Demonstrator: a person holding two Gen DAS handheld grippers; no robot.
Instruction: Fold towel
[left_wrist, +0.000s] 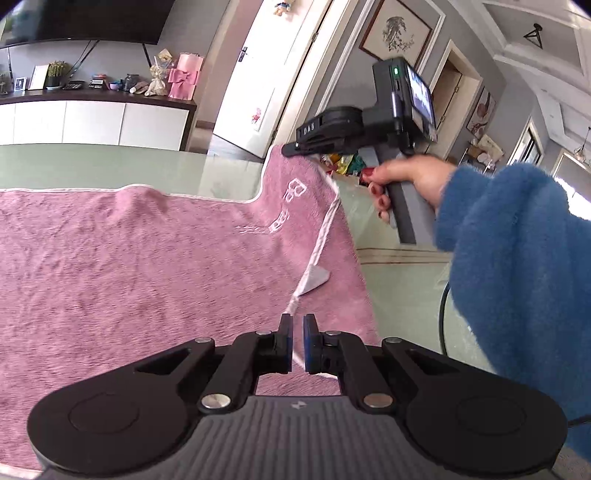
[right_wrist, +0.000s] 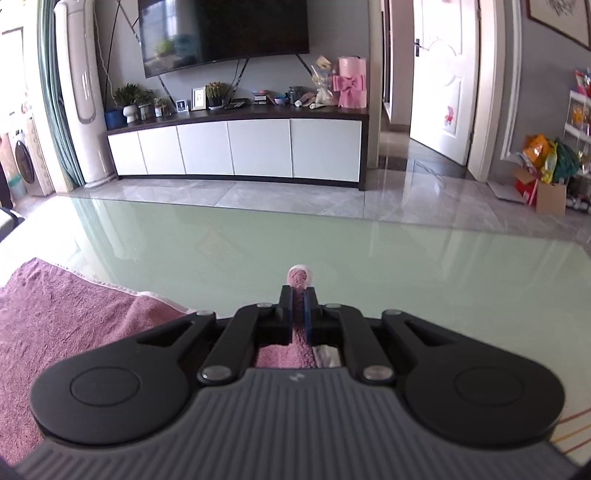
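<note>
Both grippers apparently pinch the towel (left_wrist: 129, 266) edge.

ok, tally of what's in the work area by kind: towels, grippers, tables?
Towel, pink, white trim: 1
Grippers: 2, namely the left gripper and the right gripper, each shut on a towel edge
Glass table: 1
Total: 4

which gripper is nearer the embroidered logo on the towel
Right. The right gripper clamps the towel corner just above the logo; the left gripper grips the white edge farther down.
</note>
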